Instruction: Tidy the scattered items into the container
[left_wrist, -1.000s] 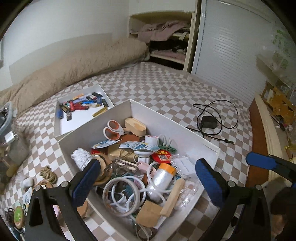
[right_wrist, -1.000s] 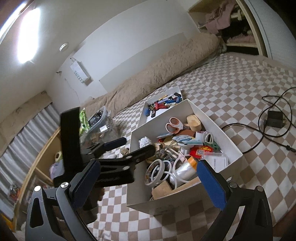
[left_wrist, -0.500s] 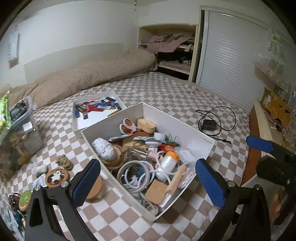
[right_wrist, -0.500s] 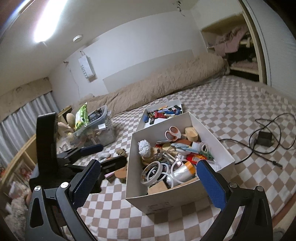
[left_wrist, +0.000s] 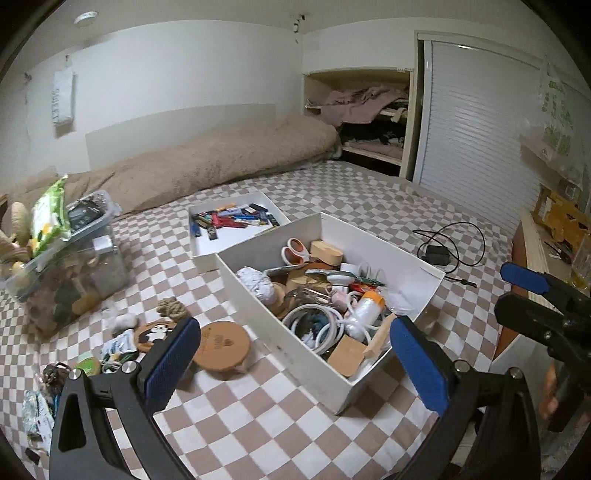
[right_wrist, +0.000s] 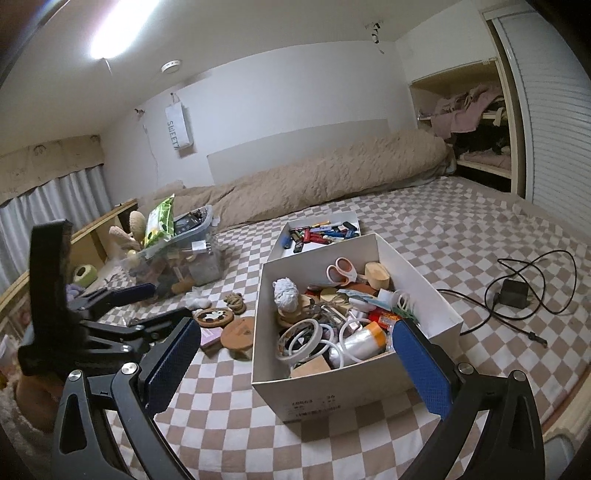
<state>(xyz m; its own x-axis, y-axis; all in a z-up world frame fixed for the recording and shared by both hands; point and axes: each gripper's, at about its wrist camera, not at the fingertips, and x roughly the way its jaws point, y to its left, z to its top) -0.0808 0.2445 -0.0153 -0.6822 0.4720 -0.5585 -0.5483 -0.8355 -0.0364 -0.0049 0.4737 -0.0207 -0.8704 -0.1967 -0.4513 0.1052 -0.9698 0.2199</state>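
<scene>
Most of the scene is a checkered bedspread (right_wrist: 461, 229), with wide bare room on its right and far side, where only a black charger with its cable (right_wrist: 513, 293) lies well apart from everything else. Near the middle stands a white box (right_wrist: 439, 306) packed with tape rolls, scissors and other odds, its near corner close to the bed's near edge. Touching its far wall sits a shallow white tray (left_wrist: 201, 254) of small coloured sticks. Left of these stands a clear plastic bin (left_wrist: 107, 266), heaped full. Scattered items lie in the strip between bin and box: a round cork lid (left_wrist: 221, 343) just beside the box wall, a panda coaster (left_wrist: 155, 332), a rope knot (left_wrist: 173, 308) and small packets at the bed's left edge. Both the left gripper (left_wrist: 295, 362) and the right gripper (right_wrist: 295, 363) hover over the near edge, fingers spread wide, holding nothing.
</scene>
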